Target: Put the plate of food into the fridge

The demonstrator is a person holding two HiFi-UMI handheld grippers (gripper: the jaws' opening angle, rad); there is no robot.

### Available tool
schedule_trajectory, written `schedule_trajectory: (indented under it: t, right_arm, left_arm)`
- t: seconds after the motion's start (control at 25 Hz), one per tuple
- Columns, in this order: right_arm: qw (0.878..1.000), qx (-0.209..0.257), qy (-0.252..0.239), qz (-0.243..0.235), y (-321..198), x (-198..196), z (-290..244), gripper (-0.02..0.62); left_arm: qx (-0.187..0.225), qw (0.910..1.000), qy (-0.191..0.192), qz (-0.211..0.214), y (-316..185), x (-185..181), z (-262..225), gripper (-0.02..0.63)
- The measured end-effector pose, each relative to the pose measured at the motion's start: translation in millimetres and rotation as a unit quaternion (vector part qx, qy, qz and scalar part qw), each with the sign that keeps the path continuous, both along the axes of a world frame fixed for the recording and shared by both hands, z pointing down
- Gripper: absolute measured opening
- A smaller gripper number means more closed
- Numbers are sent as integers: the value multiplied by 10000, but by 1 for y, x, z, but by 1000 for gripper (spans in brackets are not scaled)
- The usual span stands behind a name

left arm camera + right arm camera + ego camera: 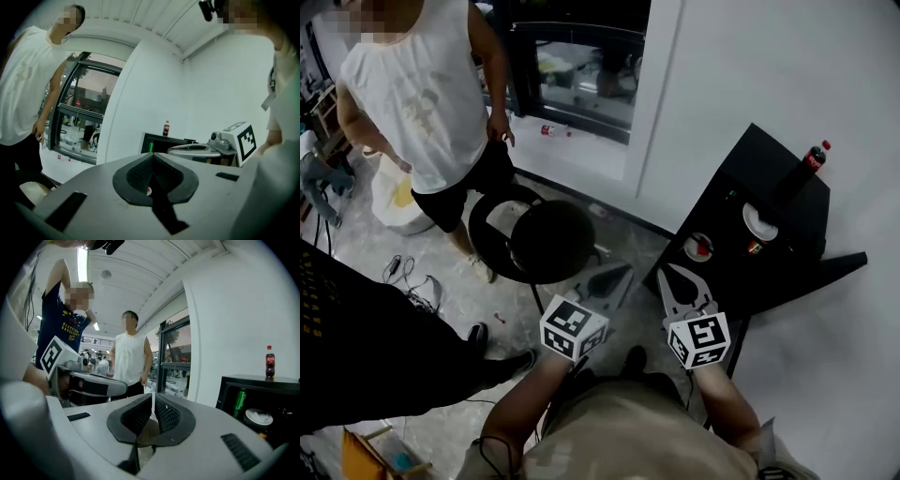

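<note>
**Fig.** Approach stage (judged): nothing picked up yet.

- **Grippers:** left gripper (612, 279) & right gripper (673, 278) both have fingers pressed together, nothing btwn them; both gripper views confirm.
- **Fridge:** fridge (764, 155) stands just ahead-right, its door (836, 265) swung open to the right.
- **Task's thing:** one plate (759, 222) already lies inside, near a green can (239, 401). A 2nd dish (698, 247) w/ sth red sits lower-left at the opening; on a shelf or outside, cannot tell.
- **Next move (prob.):** spread right fingers, take that dish by its rim, keep it level.
- **Edges & room:** cola bottle (806, 169) stands on the fridge top and the door edge bounds the right. Stool (548, 239) & bystander (422, 103) are to the left, well apart, so the path ahead looks open.
</note>
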State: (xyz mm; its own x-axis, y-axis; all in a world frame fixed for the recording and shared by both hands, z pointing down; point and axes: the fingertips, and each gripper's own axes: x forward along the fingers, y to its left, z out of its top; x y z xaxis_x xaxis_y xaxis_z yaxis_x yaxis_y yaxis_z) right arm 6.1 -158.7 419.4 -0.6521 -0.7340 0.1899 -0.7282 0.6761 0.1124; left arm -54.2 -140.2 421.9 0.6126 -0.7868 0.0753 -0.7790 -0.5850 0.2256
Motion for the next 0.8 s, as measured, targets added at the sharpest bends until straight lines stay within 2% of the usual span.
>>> schedule_trajectory:
  t: [0.24, 0.52, 0.8]
  right_arm:
    - [9989, 392, 53, 238, 20, -13, -18, 32]
    - [9972, 528, -99, 513, 39, -24, -22, 32]
    - [9961, 419, -75, 777, 53, -23, -14, 32]
  left_arm:
    - [420, 9987, -266, 106, 18, -8, -14, 8]
    - [453, 9982, -335, 183, 33, -24, -16, 8]
    - [330, 9983, -388, 285, 45, -32, -8, 8]
